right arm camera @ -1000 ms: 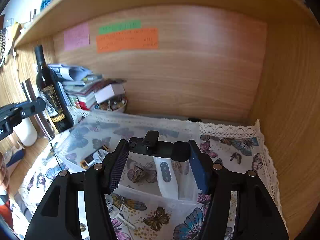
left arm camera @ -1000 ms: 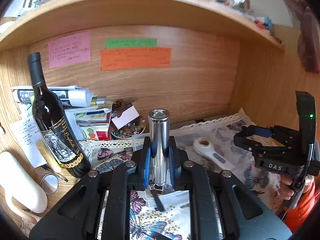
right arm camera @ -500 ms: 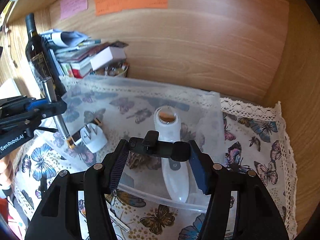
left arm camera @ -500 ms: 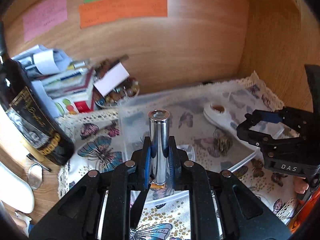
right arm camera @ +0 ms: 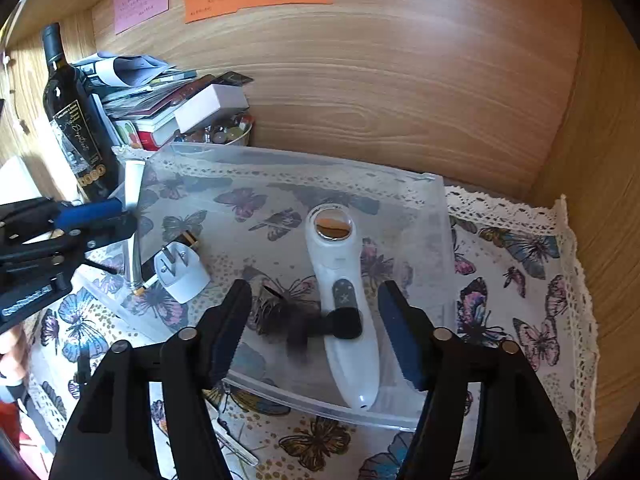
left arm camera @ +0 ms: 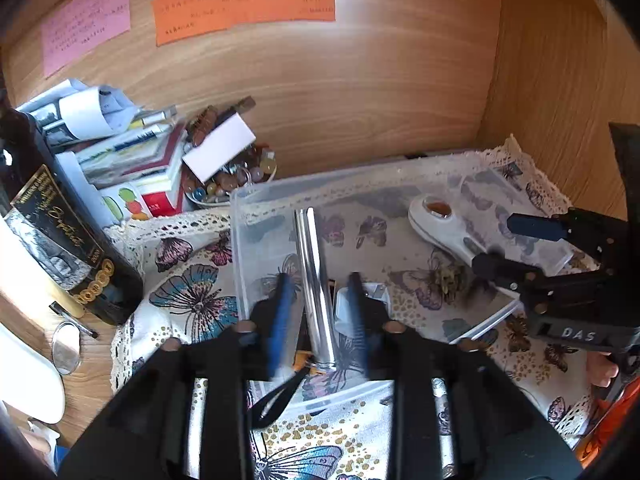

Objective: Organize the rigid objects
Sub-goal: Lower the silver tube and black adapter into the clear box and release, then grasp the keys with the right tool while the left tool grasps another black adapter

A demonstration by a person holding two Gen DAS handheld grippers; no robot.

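A clear plastic bin point(left arm camera: 240, 240) point(right arm camera: 436, 240) sits on a butterfly cloth. My left gripper point(left arm camera: 318, 280) is open, its jaws apart on either side of a shiny metal cylinder point(left arm camera: 314, 280) that leans in the bin's left end; it also shows in the right wrist view point(right arm camera: 132, 240). My right gripper point(right arm camera: 316, 308) is open over the bin. A small black object point(right arm camera: 320, 326), blurred, lies free below it across a white handheld device point(right arm camera: 340, 280). A white plug adapter point(right arm camera: 180, 268) lies in the bin too.
A dark wine bottle point(left arm camera: 60, 248) point(right arm camera: 72, 112) stands left of the bin. A pile of books and papers point(left arm camera: 132, 152) and a bowl of beads point(left arm camera: 236, 184) sit behind it. Wooden walls close the back and right. The cloth point(right arm camera: 520, 280) extends to the right.
My left gripper opened and released the metal cylinder into the bin. My right gripper opened and the black object dropped into the bin beside the white device. Both grippers moved lower.
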